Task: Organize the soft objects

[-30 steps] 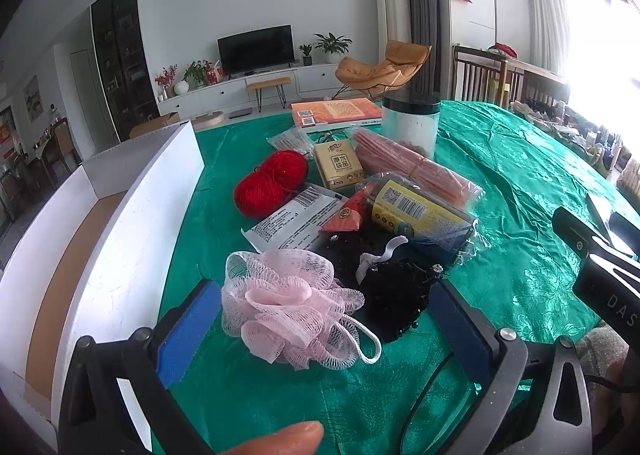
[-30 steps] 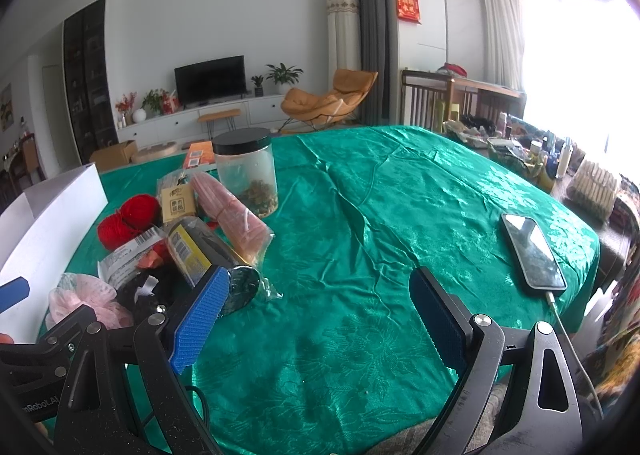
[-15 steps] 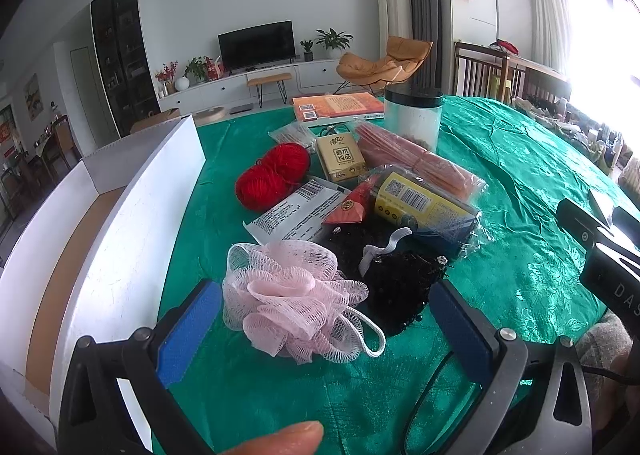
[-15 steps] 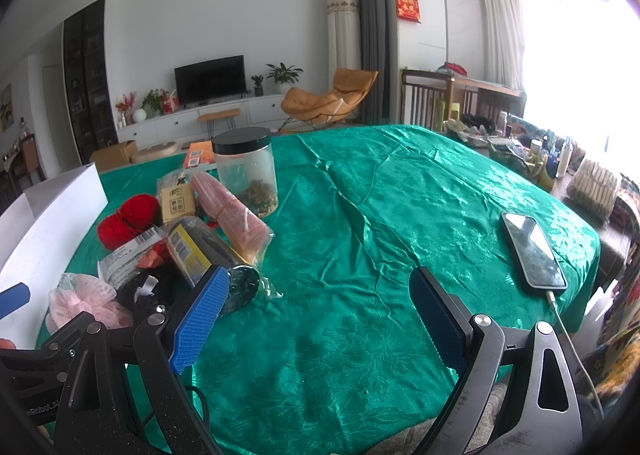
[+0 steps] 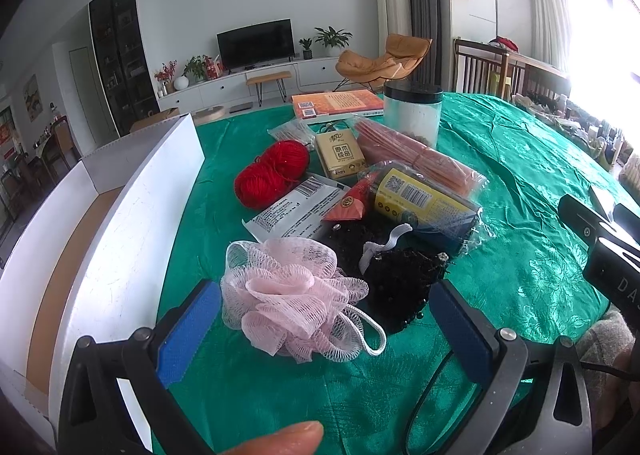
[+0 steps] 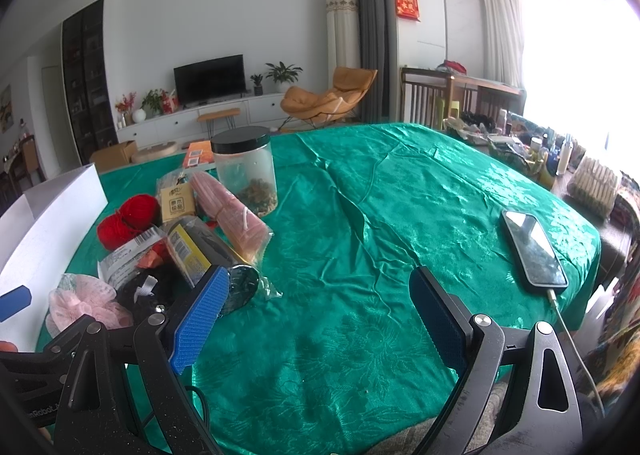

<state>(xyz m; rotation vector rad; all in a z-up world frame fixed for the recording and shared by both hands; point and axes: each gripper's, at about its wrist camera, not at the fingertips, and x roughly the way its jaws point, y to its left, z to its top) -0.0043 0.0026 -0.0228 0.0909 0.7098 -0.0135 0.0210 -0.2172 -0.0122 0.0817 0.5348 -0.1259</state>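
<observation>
Pink mesh, the bath sponge (image 5: 296, 295) lies at the near edge of the pile on the green cloth (image 5: 520, 255), just beside the white box (image 5: 132, 223), which is probably where soft things go. Spread wide, the left gripper (image 5: 324, 319) frames the sponge without touching it. Over bare cloth, the right gripper (image 6: 316, 319) is equally wide and holds nothing.

Phone (image 6: 533, 246) on green tablecloth (image 6: 400, 223)

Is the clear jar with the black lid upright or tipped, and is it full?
Upright and lidded. The jar stands on the green tablecloth, with brownish contents only at its bottom.
</observation>
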